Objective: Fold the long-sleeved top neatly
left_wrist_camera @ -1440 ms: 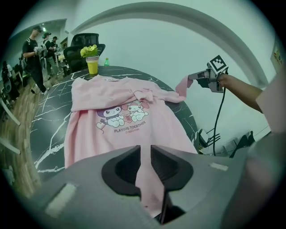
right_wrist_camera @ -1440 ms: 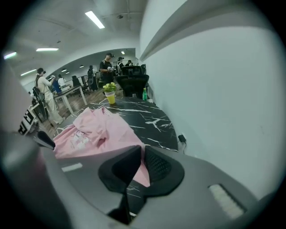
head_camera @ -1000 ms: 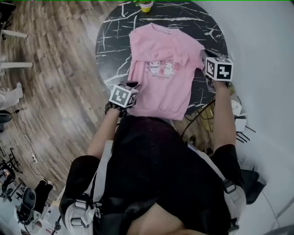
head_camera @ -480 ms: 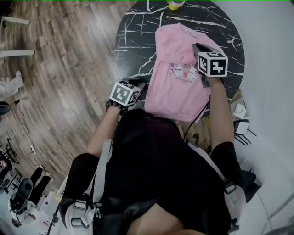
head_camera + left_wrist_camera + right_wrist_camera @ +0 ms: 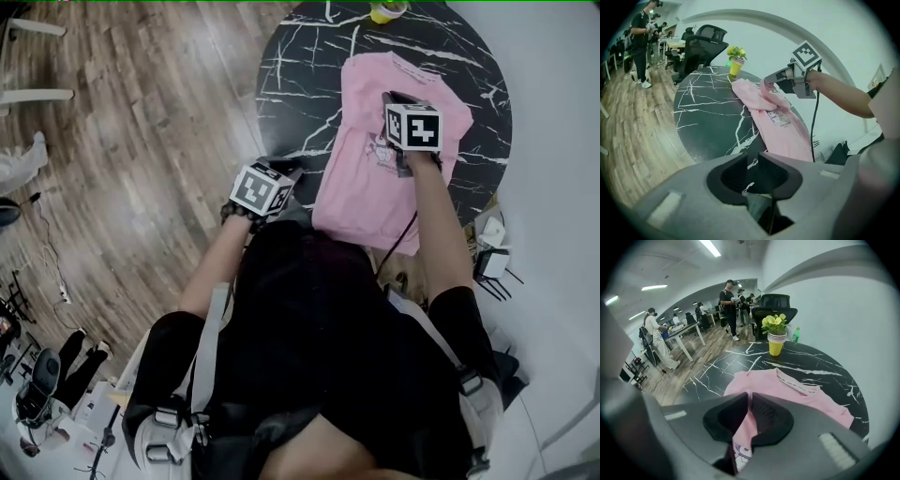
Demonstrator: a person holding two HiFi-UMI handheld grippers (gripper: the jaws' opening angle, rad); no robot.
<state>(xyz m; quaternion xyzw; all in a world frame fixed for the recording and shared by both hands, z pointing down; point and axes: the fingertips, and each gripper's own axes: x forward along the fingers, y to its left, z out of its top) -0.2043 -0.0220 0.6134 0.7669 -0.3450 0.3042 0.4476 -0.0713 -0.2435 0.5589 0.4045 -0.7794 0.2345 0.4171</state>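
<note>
Right hand-held gripper (image 5: 388, 97) pinches right-side fabric of the pink long-sleeved top (image 5: 364, 192) above its chest, likely to fold it inward on the black marble tabletop (image 5: 292, 103); left hand-held gripper (image 5: 757, 157) hovers near-left, jaws barely apart, empty.

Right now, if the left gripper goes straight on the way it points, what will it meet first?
Most likely the bare black marble table, near its edge: that shows in the narrow gap between the jaws of the left gripper. The pink top lies just to the right.
</note>
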